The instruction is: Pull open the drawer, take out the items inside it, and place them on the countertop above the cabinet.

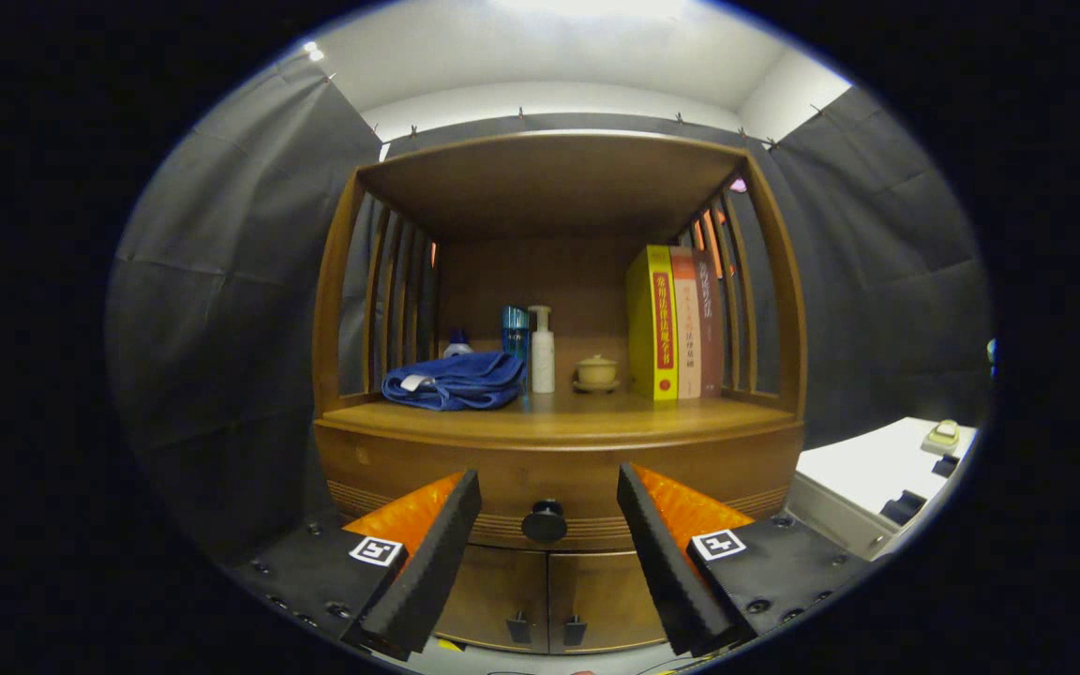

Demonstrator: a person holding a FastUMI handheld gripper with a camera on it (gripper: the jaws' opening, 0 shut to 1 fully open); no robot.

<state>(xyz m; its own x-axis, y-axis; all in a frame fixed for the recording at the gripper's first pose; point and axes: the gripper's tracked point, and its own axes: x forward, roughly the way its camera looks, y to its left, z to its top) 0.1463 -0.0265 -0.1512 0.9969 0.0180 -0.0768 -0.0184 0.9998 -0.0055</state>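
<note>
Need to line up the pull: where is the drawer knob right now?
In the gripper view the round black drawer knob sits centred on the drawer front, just ahead of the open tongs, below the countertop.

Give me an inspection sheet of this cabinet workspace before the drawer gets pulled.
Surface: wooden countertop above the drawer, bare along its front edge.
Job's things: drawer shut; its round dark knob sits between and just ahead of the fingers; contents hidden.
Clutter: folded blue towel, blue bottle, white pump bottle, small lidded cup, three upright books, all toward the back of the countertop.
Grippers: hand-held gripper open, fingers either side of the knob, not touching it.
Cables: nothing seen.
Surroundings: two lower cabinet doors shut; white unit beside the cabinet; dark cloth walls.
</note>
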